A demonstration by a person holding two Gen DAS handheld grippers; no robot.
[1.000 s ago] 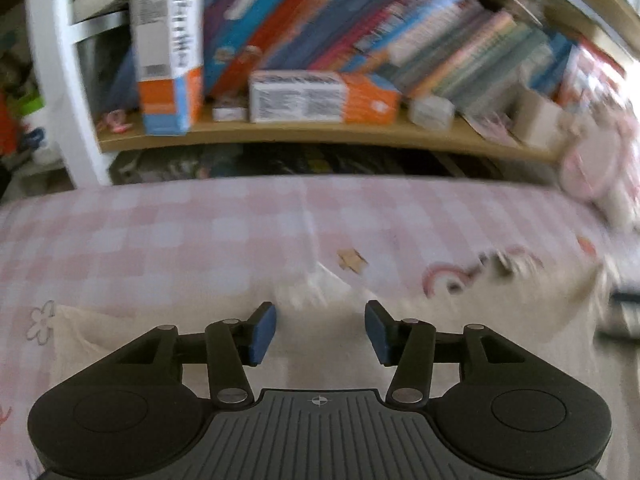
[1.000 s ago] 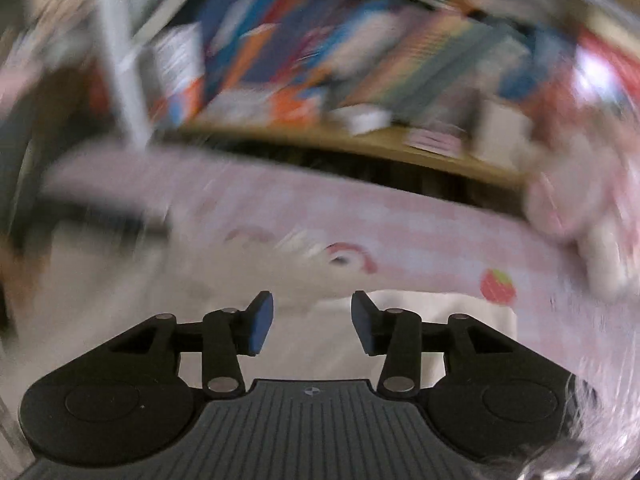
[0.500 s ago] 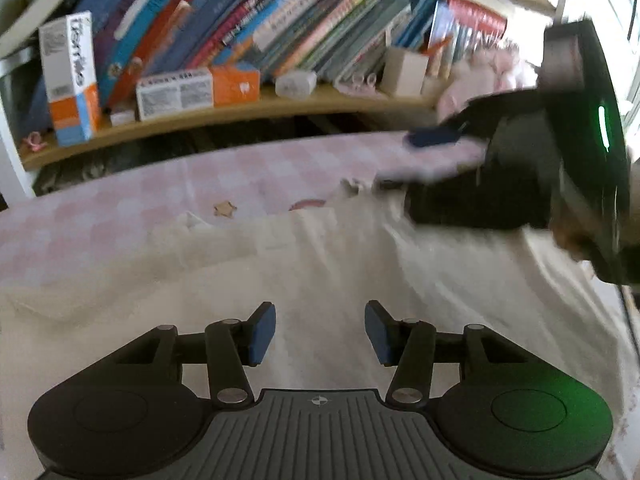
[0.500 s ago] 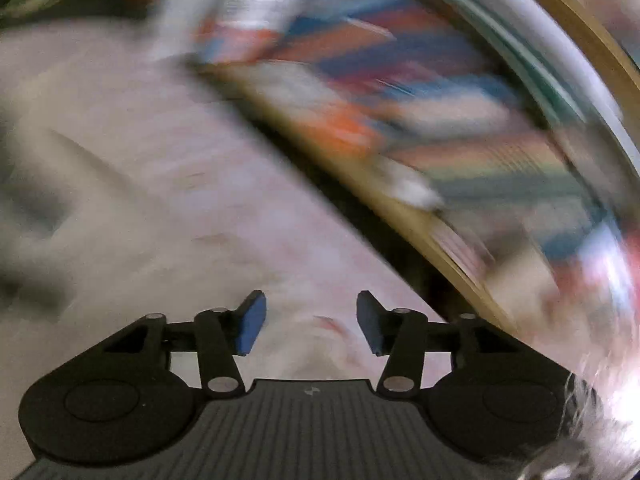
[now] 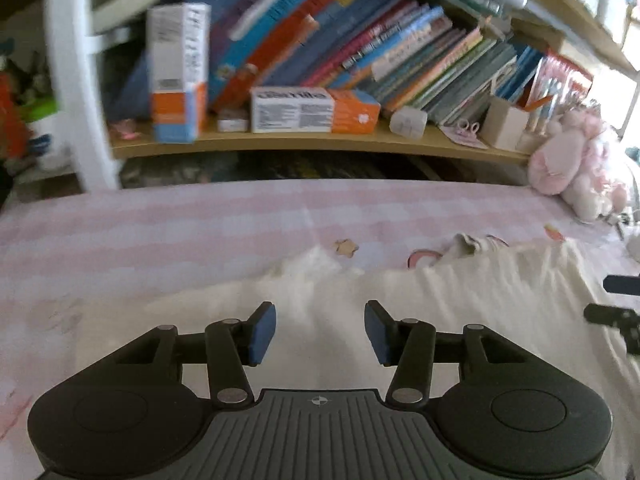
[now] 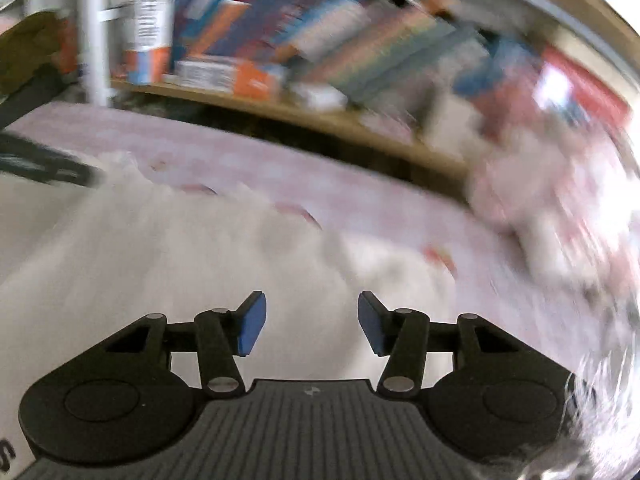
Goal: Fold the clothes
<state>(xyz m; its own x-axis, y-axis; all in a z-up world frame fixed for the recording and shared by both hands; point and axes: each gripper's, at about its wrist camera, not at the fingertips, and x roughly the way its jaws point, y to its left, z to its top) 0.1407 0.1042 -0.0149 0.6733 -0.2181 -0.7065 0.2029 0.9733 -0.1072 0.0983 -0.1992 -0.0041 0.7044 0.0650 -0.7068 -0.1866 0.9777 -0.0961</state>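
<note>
A white garment [image 5: 480, 300] lies spread and wrinkled on the pink checked bed sheet [image 5: 200, 232]. My left gripper [image 5: 319, 320] hovers over its near left part, open, with nothing between the blue pads. In the blurred right wrist view the same garment [image 6: 160, 248] fills the lower left. My right gripper [image 6: 310, 312] is above it, open, with only cloth below the gap. A dark part of the right gripper [image 5: 616, 312] shows at the right edge of the left wrist view. The left gripper [image 6: 40, 160] shows as a dark bar at the left edge of the right wrist view.
Behind the bed runs a wooden shelf [image 5: 320, 144] packed with leaning books [image 5: 380, 52]. A tall box [image 5: 178, 76] and a flat box [image 5: 312, 110] stand on it. A pink plush toy [image 5: 572, 164] sits at the bed's far right. A white post [image 5: 76, 80] stands at left.
The right gripper, which crossed the left wrist view half a second ago, is now at that view's right edge. Both views have swung back towards the shelf. The right jaws stand slightly wider.
</note>
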